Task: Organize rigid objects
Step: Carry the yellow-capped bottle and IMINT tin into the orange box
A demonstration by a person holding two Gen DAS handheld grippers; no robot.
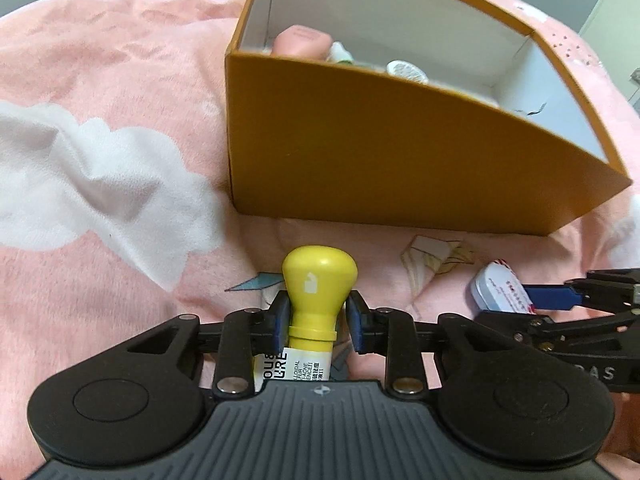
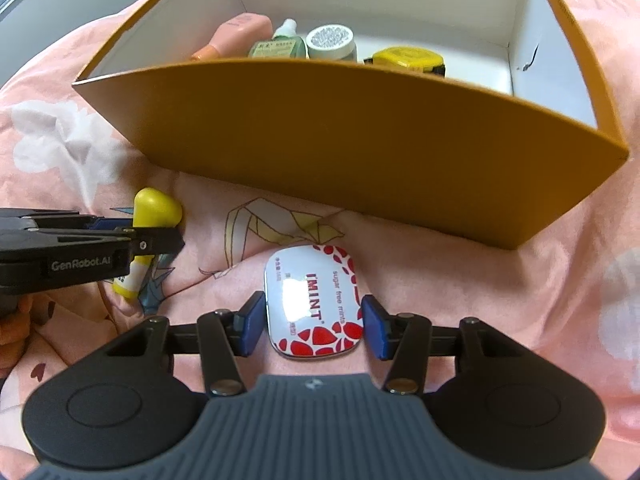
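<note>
One pink blanket [image 1: 120, 80] under box [image 1: 360, 152]

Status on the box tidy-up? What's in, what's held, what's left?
Done: pink bottle, green bottle, white jar and yellow tape measure lie in the orange box. In hand: left gripper is shut on the yellow-capped tube; right gripper straddles the mint tin on the blanket, contact unclear. Left: both into the box.

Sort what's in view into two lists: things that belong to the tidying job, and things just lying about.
Job:
yellow-capped tube, clamped in the left gripper
mint tin, between the right gripper pads
orange box
pink bottle, green bottle, white jar, yellow tape measure, already boxed

Lying about:
pink blanket
</note>
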